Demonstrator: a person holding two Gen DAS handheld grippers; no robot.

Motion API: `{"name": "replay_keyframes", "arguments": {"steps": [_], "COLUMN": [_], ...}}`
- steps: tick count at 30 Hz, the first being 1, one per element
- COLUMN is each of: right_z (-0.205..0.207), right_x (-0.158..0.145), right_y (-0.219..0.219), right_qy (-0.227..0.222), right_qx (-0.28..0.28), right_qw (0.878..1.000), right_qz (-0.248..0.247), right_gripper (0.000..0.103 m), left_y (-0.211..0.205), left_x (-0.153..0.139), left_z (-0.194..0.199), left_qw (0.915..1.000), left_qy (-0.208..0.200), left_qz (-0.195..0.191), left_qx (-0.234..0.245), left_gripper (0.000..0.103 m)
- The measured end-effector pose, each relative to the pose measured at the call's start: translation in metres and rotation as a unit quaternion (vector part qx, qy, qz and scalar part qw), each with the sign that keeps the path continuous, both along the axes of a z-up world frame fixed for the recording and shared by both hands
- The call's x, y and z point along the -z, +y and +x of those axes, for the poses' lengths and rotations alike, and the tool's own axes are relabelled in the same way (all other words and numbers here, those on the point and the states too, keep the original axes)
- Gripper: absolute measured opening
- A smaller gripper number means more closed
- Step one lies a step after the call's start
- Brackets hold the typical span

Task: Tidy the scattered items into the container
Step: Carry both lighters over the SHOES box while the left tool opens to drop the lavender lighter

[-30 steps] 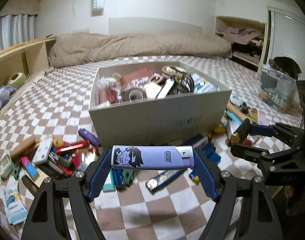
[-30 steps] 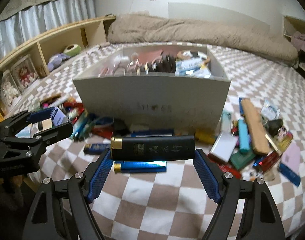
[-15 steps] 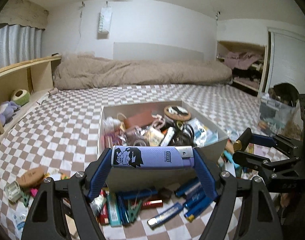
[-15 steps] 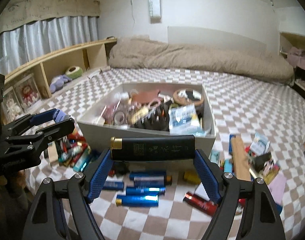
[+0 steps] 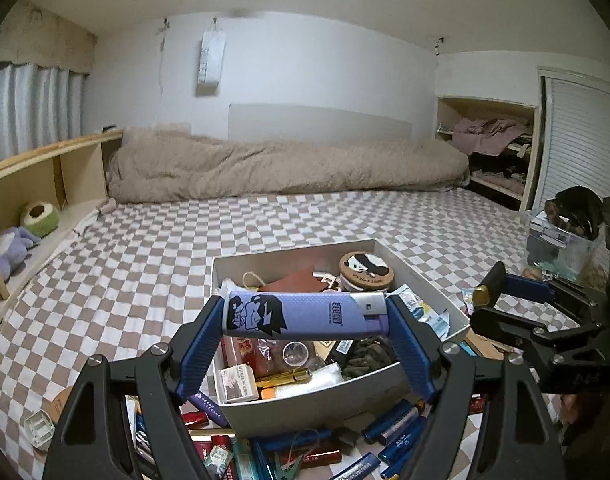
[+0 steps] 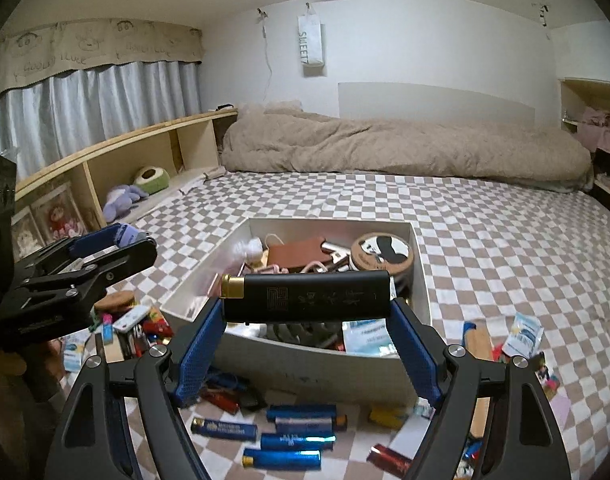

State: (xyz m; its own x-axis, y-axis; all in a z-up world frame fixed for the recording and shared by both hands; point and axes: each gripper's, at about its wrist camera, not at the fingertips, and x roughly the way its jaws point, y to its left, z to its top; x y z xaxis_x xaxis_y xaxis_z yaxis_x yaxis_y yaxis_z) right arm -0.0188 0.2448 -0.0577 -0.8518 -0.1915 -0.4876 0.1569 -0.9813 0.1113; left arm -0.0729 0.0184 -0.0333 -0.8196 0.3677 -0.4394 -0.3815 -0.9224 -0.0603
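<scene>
My left gripper is shut on a purple lighter with a cartoon print, held crosswise above the near part of the white box. My right gripper is shut on a black lighter with a gold cap, held crosswise over the near edge of the same box. The box is full of small items. The right gripper also shows at the right of the left wrist view, and the left gripper at the left of the right wrist view.
Several blue and red lighters and other small items lie on the checkered bed cover around the box. A beige duvet lies at the back. Wooden shelves run along the left. A clear bin stands at right.
Both grippers have risen with their lighters from near the bed cover and moved forward, from in front of the box to above its near edge. Both stay shut.
</scene>
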Motion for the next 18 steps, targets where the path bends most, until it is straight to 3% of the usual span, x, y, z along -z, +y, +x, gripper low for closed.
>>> {"name": "replay_keyframes", "arguments": {"steps": [9,18], "right_z": [-0.021,-0.029], "right_x": [0.001,0.001], "right_y": [0.008,0.010], "right_qy": [-0.024,-0.031], "right_qx": [-0.017,-0.017], "right_qw": [0.998,0.998], "right_qz": [-0.053,-0.056], "right_gripper": [0.082,0.082], "left_y": [0.005,0.003], "left_x": [0.015,0.044], "left_z": [-0.037,-0.066], "left_qw": [0.9965,0.9859], "left_qy": [-0.079,-0.160], "left_qz": [0.011,0.015], "left_qx": [-0.026,-0.046], "left_gripper": [0.080,0.080]}}
